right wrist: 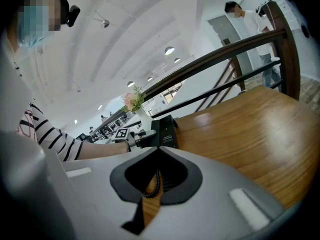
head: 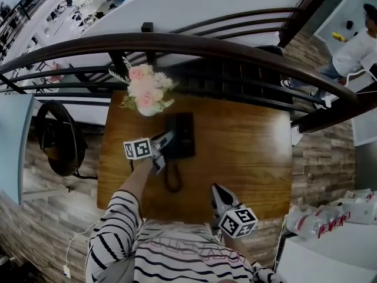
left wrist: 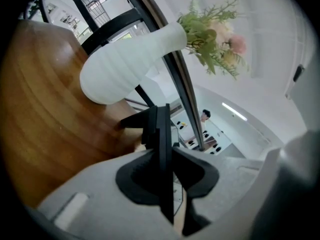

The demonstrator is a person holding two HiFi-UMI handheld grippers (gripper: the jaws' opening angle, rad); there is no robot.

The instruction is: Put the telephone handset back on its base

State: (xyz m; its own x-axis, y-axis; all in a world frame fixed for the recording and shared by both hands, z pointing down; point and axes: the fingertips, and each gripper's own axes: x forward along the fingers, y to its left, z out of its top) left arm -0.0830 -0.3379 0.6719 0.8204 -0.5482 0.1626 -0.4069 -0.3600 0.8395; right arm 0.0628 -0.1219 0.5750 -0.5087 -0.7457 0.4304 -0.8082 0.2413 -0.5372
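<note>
Left gripper [head: 166, 139] fingers clamp black telephone handset [left wrist: 162, 134] by its black base [head: 185, 135]; white ribbed flower vase [head: 148, 109] stands close (right gripper [head: 217, 191] fingers together).

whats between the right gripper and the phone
The coiled cord on bare table, seen in the right gripper view past the right gripper, before the phone.

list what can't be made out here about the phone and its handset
- Whether the handset sits in the base: head view, the left gripper covers it; the left gripper view shows it edge-on.
- Print on the base: right gripper view, too small.
- Where the cord joins the handset: head view, under the left gripper.
</note>
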